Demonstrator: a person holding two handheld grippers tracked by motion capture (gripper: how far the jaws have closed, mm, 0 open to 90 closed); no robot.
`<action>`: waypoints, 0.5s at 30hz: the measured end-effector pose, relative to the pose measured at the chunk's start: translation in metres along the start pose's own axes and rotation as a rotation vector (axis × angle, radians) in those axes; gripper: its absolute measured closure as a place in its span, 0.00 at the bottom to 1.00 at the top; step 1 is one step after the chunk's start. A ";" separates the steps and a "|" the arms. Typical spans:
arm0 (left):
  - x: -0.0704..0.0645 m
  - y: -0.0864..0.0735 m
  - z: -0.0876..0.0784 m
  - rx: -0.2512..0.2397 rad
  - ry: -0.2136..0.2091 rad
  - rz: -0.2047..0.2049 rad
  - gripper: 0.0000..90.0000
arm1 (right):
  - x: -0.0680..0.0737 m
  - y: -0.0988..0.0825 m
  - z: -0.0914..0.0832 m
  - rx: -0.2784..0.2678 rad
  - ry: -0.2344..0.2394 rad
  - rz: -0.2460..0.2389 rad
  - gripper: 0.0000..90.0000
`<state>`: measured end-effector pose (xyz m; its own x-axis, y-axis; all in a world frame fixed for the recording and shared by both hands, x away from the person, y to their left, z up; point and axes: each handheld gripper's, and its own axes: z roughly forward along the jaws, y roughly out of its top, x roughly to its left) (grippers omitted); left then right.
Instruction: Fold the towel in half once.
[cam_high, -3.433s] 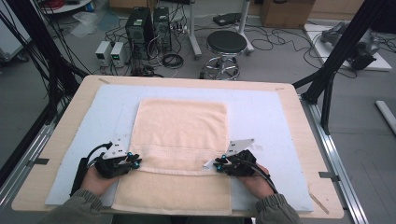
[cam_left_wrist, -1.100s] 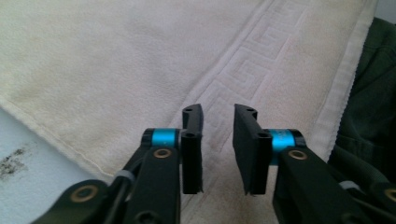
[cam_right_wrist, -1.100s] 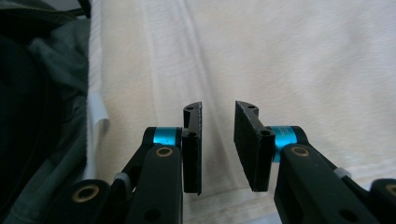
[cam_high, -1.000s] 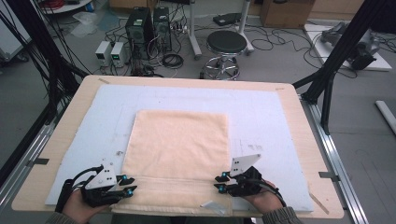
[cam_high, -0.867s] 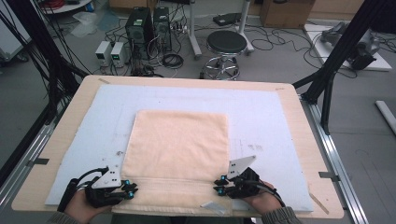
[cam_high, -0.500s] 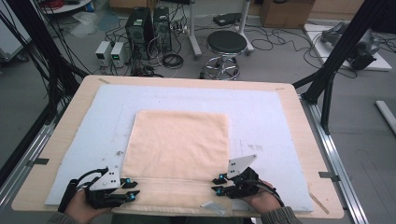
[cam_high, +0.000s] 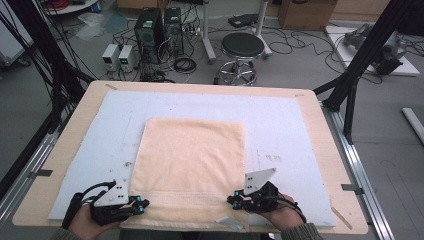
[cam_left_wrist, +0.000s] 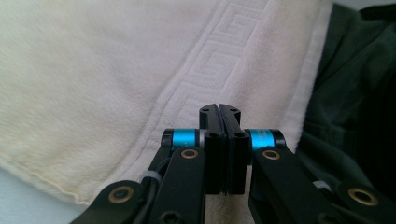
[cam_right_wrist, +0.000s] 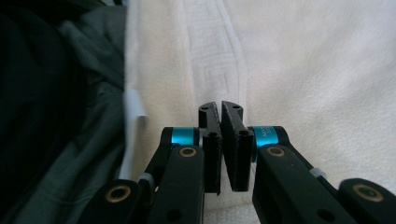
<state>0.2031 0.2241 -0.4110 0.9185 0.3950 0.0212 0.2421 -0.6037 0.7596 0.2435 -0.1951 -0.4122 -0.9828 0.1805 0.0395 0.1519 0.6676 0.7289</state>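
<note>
A: Where is the towel (cam_high: 192, 167)?

B: Flat on the pale mat (cam_high: 295, 125) of the counter (cam_high: 320, 107), its near edge at the counter's near side, between the two hands.

A: And the left hand-held gripper (cam_high: 141, 206)?

B: At the towel's near left corner. Its jaws have just been closing and now meet over the patterned border; whether they pinch cloth I cannot tell.

A: The right hand-held gripper (cam_high: 233, 201)?

B: At the near right corner, jaws likewise just closed, almost touching at the tips.
</note>
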 end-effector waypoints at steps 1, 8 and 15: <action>0.000 0.000 -0.001 -0.005 -0.007 0.002 0.98 | 0.001 0.001 -0.003 -0.002 0.013 -0.006 0.96; 0.003 -0.008 0.014 0.065 -0.048 -0.018 0.84 | -0.004 -0.008 0.008 0.023 0.030 0.039 0.84; 0.012 -0.004 0.009 0.022 0.008 -0.032 0.77 | -0.015 -0.008 0.005 -0.022 -0.015 0.096 0.74</action>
<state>0.2155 0.2250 -0.4202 0.9077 0.4197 0.0024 0.2781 -0.6058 0.7454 0.2574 -0.1992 -0.4221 -0.9621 0.2539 0.0995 0.2427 0.6310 0.7368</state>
